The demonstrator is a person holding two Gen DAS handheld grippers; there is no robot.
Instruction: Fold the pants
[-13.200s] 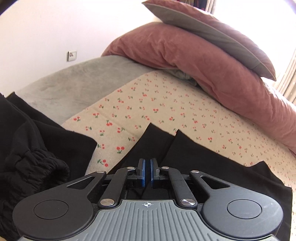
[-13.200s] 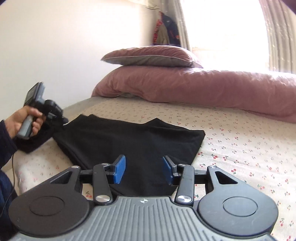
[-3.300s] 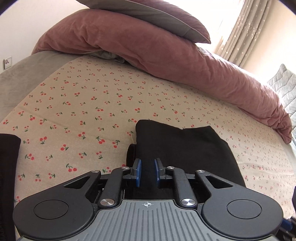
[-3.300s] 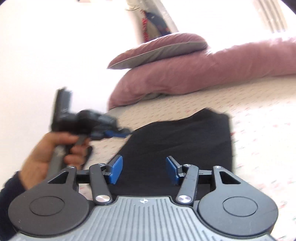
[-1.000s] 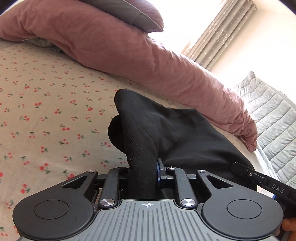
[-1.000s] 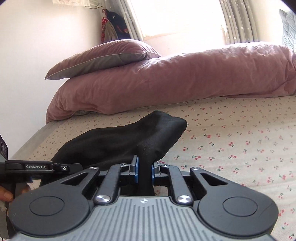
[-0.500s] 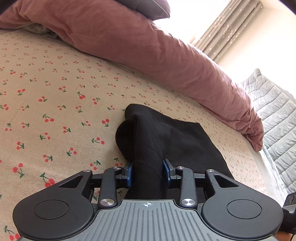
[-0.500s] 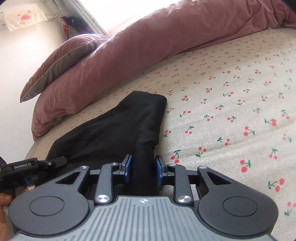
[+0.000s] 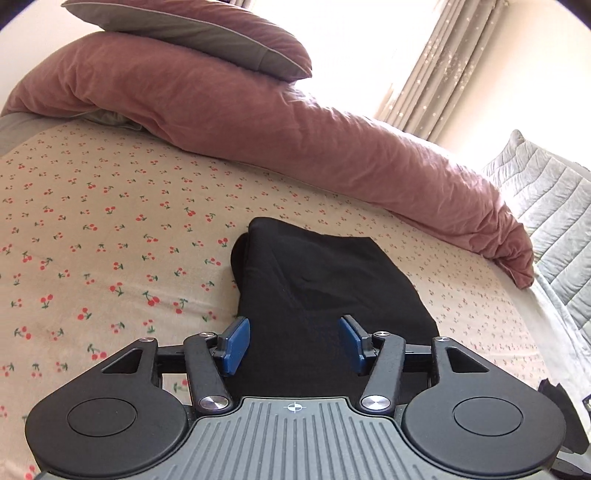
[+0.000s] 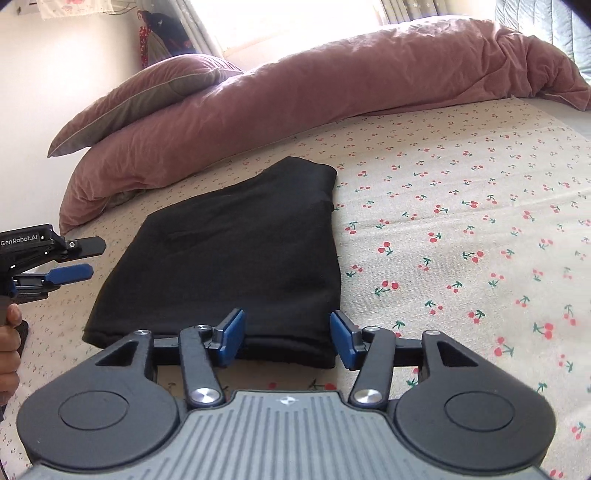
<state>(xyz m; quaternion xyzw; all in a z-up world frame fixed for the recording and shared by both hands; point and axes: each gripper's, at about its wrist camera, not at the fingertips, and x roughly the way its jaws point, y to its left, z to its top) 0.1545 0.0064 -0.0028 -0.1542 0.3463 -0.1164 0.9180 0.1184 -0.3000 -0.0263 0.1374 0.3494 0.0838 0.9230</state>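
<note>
- The black pants (image 10: pixel 236 258) are lying folded into a compact, roughly rectangular bundle on the cherry-print sheet (image 10: pixel 461 236) of the bed, with a thick folded edge facing the cameras.
- The right tool (image 10: pixel 286 338) is hovering over the bundle's near right corner, its jaws opening; the blue pads (image 10: pixel 229 338) are standing apart and pressing on no cloth, though the folded edge is showing between them.
- The left tool (image 9: pixel 293 347) is pointing along the bundle (image 9: pixel 325 295) from its near left end, its jaws likewise opening, with the dark fabric lying in view between the spread pads and gripped by neither.
- In the right wrist view, the left tool (image 10: pixel 79 256) is appearing from the side at the frame's left edge, just beside the bundle, with a person's hand (image 10: pixel 9 343) gripping its handle.
- A long pink duvet (image 9: pixel 277 122) is lying bunched along the far side of the bed, with a pink-and-grey pillow (image 9: pixel 192 33) resting on top of it.
- Pale curtains (image 9: pixel 436 70) are hanging by a bright window behind the bedding, and a grey quilted cover (image 9: pixel 550 206) is showing at the right.
</note>
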